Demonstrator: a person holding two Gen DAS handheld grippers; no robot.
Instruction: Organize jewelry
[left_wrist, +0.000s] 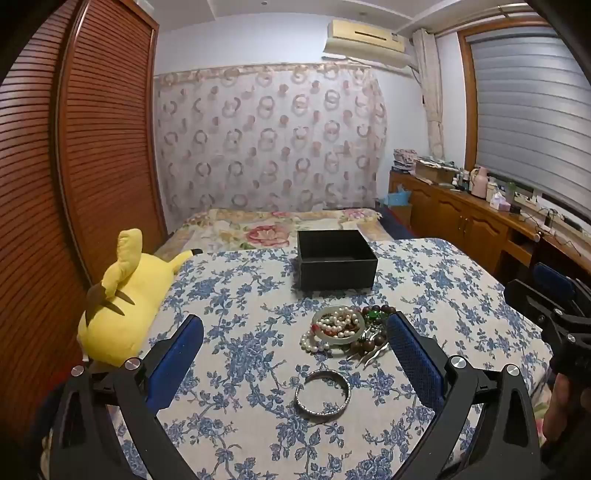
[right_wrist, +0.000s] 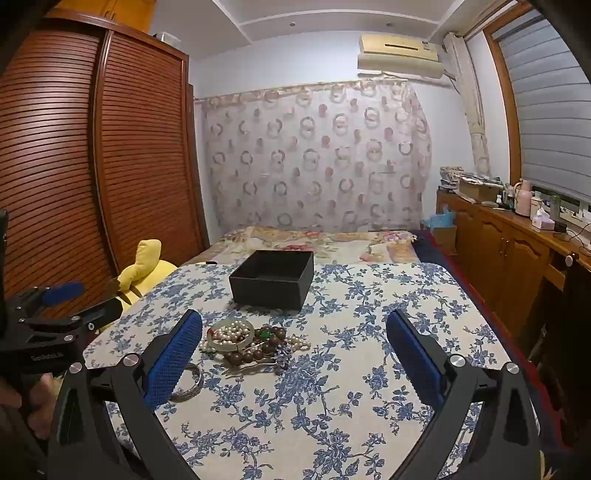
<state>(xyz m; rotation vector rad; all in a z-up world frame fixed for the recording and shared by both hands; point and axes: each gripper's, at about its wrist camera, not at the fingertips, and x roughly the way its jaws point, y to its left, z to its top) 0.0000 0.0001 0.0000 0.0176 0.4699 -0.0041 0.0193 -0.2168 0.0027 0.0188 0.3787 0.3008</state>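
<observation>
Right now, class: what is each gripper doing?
Left gripper: open, holding nothing, above the silver bangle.
Right gripper: open, holding nothing.

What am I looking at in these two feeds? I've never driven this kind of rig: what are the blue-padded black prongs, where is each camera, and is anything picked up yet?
There is no robot arm. A person holds one hand-held gripper in each hand, and each gripper carries a camera looking forward along its two blue-padded fingers.

The left wrist view shows the left gripper; the right gripper appears at its right edge. The right wrist view shows the right gripper, with the left gripper at its left edge.

Both stand wide open and hold nothing.

On the blue floral tablecloth lie a silver bangle, alone and nearest, then a jewelry pile of pearl strands, brown beads and a pale bangle. Beyond it stands an open black box; its floor is hidden. A yellow plush toy lies at the left.
</observation>
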